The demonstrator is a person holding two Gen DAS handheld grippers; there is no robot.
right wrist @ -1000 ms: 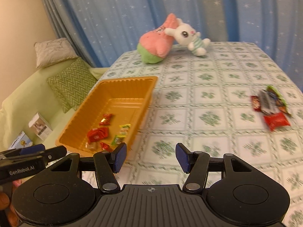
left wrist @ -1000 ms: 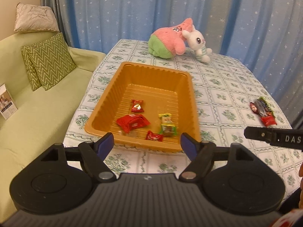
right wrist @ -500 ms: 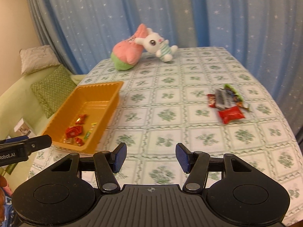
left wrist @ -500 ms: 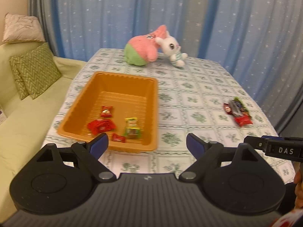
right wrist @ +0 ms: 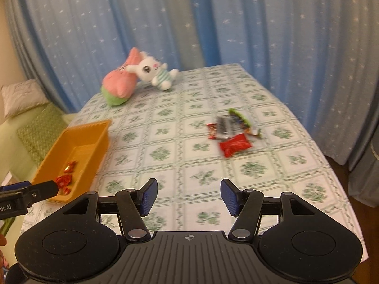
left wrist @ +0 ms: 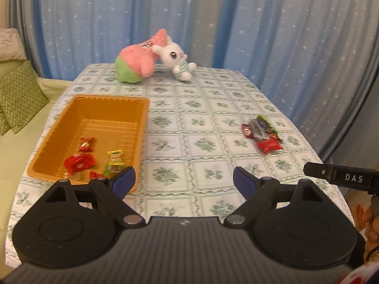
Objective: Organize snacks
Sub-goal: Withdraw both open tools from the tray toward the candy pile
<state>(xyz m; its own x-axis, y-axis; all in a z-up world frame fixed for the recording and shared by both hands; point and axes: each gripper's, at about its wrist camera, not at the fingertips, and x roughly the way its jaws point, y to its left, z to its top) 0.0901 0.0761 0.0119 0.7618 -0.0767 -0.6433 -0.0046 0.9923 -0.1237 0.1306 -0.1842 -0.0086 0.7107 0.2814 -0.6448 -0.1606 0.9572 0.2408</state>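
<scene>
An orange tray [left wrist: 142,118] [right wrist: 99,146] sits at the table's left with several small wrapped snacks inside, red ones [left wrist: 79,162] and a yellow one [left wrist: 115,159]. A loose pile of snack packets [left wrist: 261,133] [right wrist: 231,131] lies on the right of the tablecloth, with a red packet [right wrist: 234,144] nearest me. My left gripper [left wrist: 183,181] hovers open over the near table edge, its left pad beside the tray's near right corner, nothing between the pads. My right gripper [right wrist: 188,197] is open and empty, pointing at the cloth short of the pile.
Two plush toys, a pink and green one [left wrist: 136,65] and a white rabbit [left wrist: 176,58], lie at the table's far end before blue starred curtains. A green sofa with cushions [left wrist: 19,94] runs along the left. The table's right edge drops off near the pile.
Both grippers have swung to the right, away from the tray and toward the snack pile. The left gripper's jaws stand wider than a second ago.
</scene>
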